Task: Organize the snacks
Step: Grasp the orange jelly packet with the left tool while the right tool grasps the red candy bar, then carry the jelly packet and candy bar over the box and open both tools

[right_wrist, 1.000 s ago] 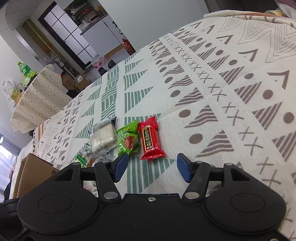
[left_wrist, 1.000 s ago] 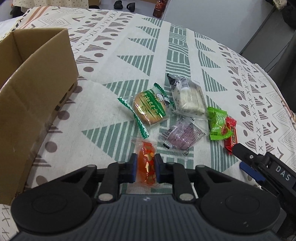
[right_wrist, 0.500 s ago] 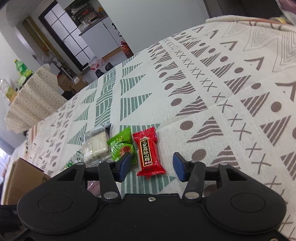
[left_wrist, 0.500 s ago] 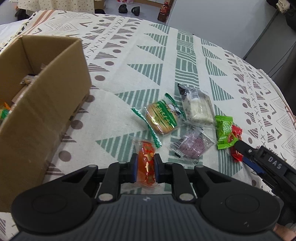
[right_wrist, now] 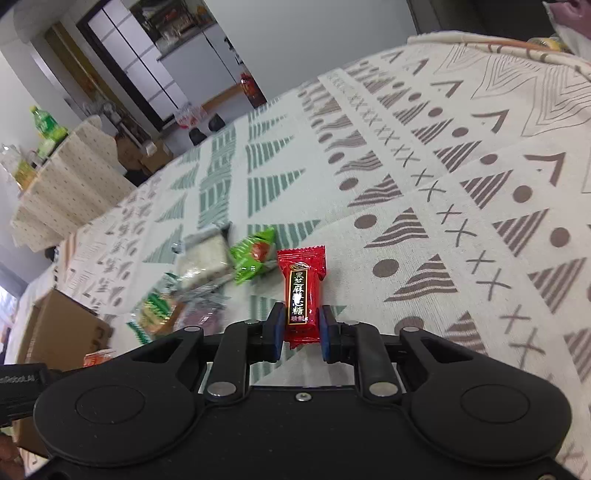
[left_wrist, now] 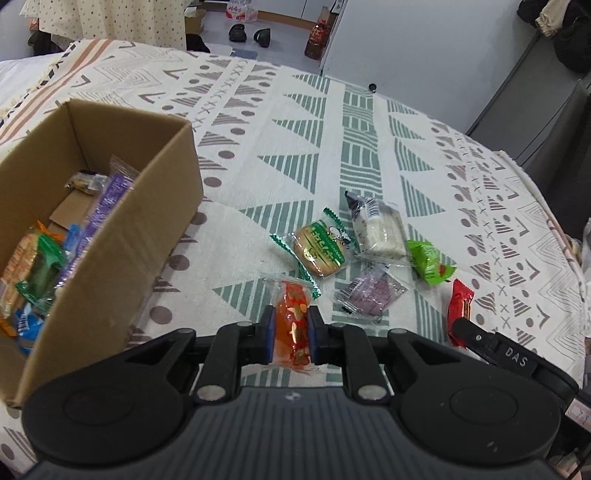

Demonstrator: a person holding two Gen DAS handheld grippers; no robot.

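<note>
left gripper (left_wrist: 291, 332): fingers clamped on orange sweet (left_wrist: 294, 323) | right gripper (right_wrist: 302, 329): fingers clamped on red sweet (right_wrist: 302, 291) | box (left_wrist: 122, 236) seen left

Orange snack (left_wrist: 291, 325) and red candy (right_wrist: 303, 291) pinched, cardboard box (left_wrist: 122, 236) part-filled.

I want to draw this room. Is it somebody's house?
Probably a home: a patterned cloth-covered table, dark shoes on the floor, a white cabinet with glass doors and green drink bottle.
</note>
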